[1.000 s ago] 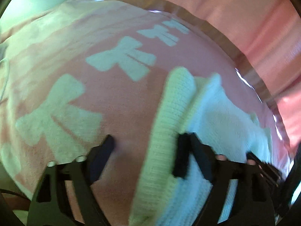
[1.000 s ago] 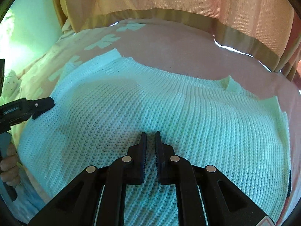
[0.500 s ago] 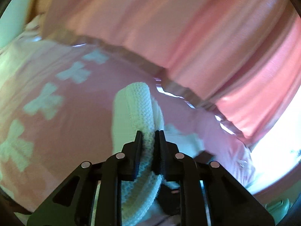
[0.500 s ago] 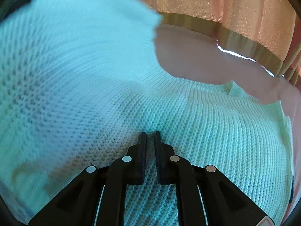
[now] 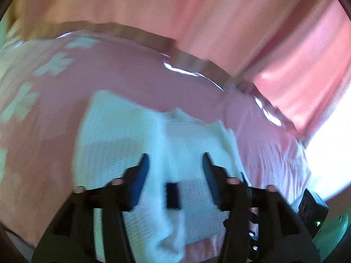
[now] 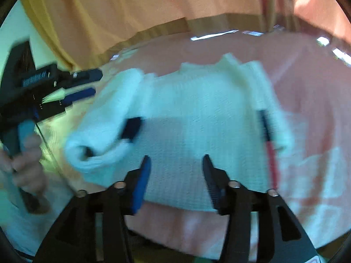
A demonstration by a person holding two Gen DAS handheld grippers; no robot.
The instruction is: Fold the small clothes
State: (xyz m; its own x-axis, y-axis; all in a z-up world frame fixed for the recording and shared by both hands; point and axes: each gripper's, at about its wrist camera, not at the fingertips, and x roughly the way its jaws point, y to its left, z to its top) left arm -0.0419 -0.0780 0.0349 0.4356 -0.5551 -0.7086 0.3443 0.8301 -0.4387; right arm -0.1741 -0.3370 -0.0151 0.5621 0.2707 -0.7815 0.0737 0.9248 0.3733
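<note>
A small pale mint knitted sweater (image 6: 197, 118) lies folded on the pink blanket (image 6: 307, 92); its left part is laid over the body as a thick roll (image 6: 103, 135). It also shows in the left wrist view (image 5: 122, 135), blurred. My right gripper (image 6: 176, 171) is open and empty just above the sweater's near edge. My left gripper (image 5: 174, 168) is open and empty over the sweater; in the right wrist view it (image 6: 92, 83) hovers at the sweater's left side.
The pink blanket (image 5: 131, 76) carries pale bow shapes (image 5: 54, 63) on the left. Pink and orange curtains (image 5: 241, 22) hang behind the bed's far edge. A bright window area (image 5: 329, 142) is at the right.
The left gripper carried the sweater's left side over the body, then let go and opened. The right gripper, shut before, has opened and pulled back to the near edge.
</note>
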